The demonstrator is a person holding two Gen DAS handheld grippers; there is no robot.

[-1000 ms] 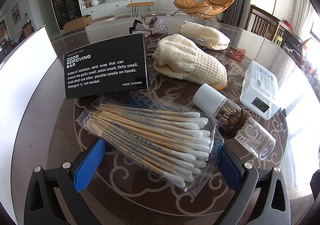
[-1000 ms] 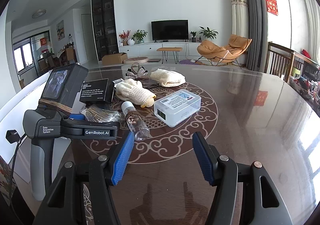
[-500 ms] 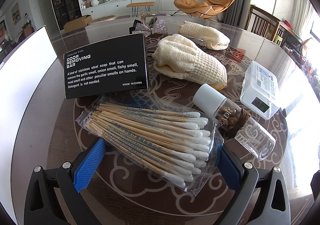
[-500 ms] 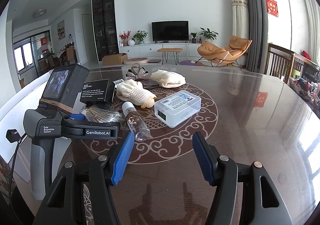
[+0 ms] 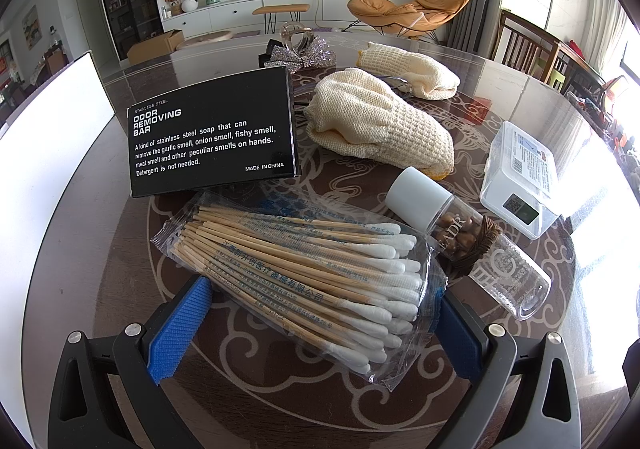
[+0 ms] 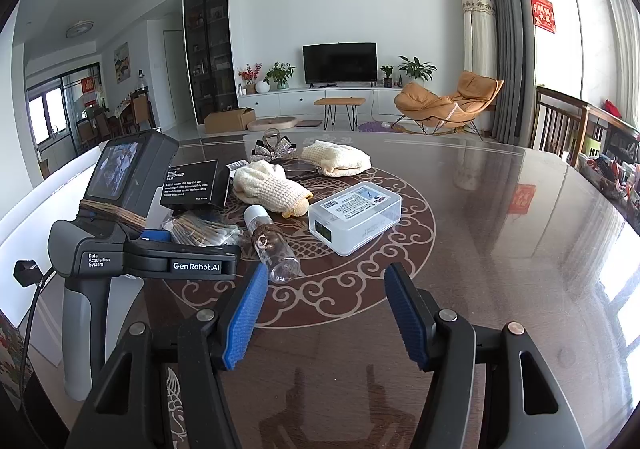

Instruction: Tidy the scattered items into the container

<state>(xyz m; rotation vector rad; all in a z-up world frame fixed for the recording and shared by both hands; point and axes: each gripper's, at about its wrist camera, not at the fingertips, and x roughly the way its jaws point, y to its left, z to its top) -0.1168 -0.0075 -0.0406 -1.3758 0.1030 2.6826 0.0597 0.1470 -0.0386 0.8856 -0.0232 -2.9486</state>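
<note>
Nothing has moved: both tools (image 5: 316,329) (image 6: 322,313) stay spread, left straddling swab bag (image 5: 304,273).

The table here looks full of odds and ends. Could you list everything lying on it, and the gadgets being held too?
Cotton swab packet: one, clear with wooden sticks, nearest, between the left gripper's fingers.
Black box: one, white lettering, behind the swabs.
Knitted mitts: two, cream, mid-table, one behind the other.
Bottle: one, clear with white cap, lying on its side right of the swabs.
Plastic box: one, clear, labelled lid, right of the bottle.
Glittery bow: one, silver, far side.
Table: one, dark brown, glossy.
Left gripper: blue pads, open around the swabs.
Right gripper: blue pads, open, empty.
</note>
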